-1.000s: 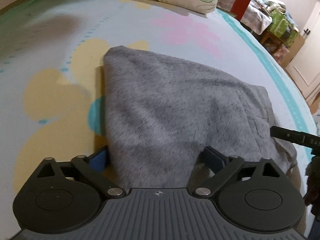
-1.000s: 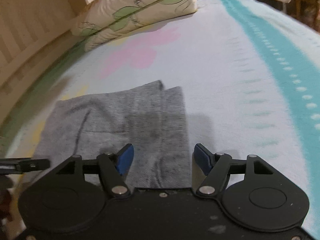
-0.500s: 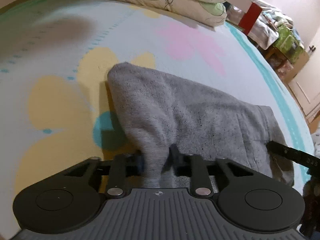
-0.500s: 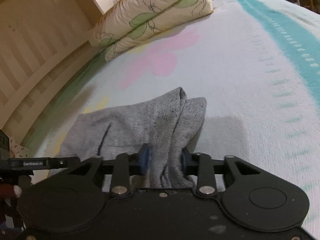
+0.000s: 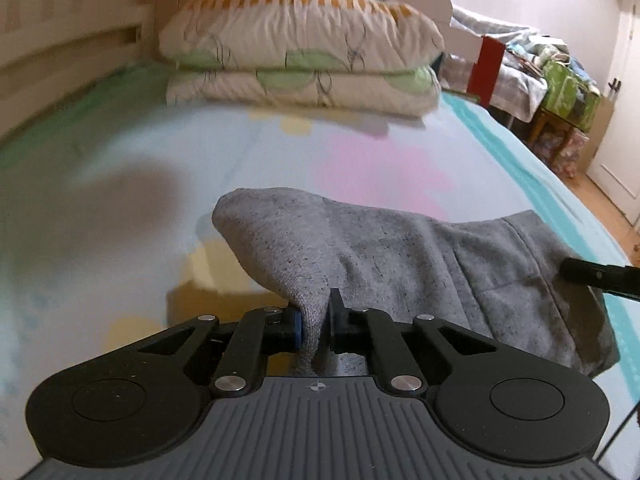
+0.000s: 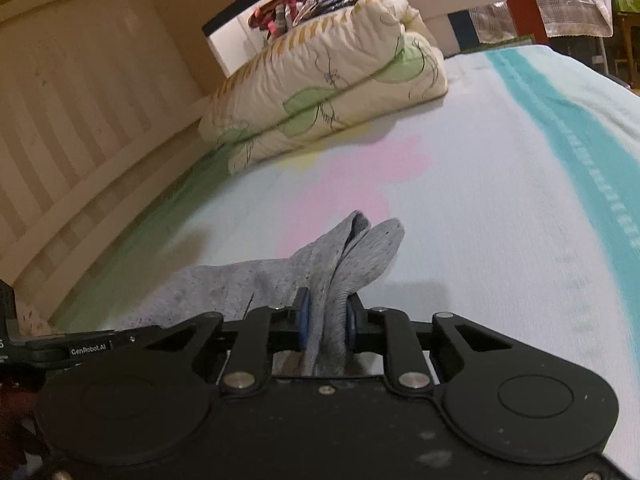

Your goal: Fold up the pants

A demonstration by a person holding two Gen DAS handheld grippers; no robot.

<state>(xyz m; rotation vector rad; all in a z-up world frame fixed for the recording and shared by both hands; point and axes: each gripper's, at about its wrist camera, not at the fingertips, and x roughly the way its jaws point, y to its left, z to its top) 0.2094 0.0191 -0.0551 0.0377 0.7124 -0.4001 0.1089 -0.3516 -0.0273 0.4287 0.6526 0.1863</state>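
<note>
Grey knit pants (image 5: 400, 256) lie partly folded on the flower-printed bed sheet (image 5: 120, 184). My left gripper (image 5: 314, 322) pinches the near left edge of the pants, its jaws still closing, and the cloth rises in a peak from the sheet. My right gripper (image 6: 326, 322) clamps the near right edge of the pants (image 6: 352, 256), jaws closing on a bunched fold that stands up between the blue pads (image 6: 304, 320). The other gripper's black finger (image 5: 596, 274) shows at the right rim of the left wrist view.
Two stacked flowered pillows (image 5: 300, 60) lie at the head of the bed by the wooden headboard (image 6: 80, 100). A teal stripe (image 6: 580, 152) runs along the sheet's right side. Cluttered furniture (image 5: 560, 92) and a door stand beyond the bed's right edge.
Both grippers went from wide open around the pants' near edge to pinched on the cloth, then rose and tilted up, lifting the near edge off the sheet.
</note>
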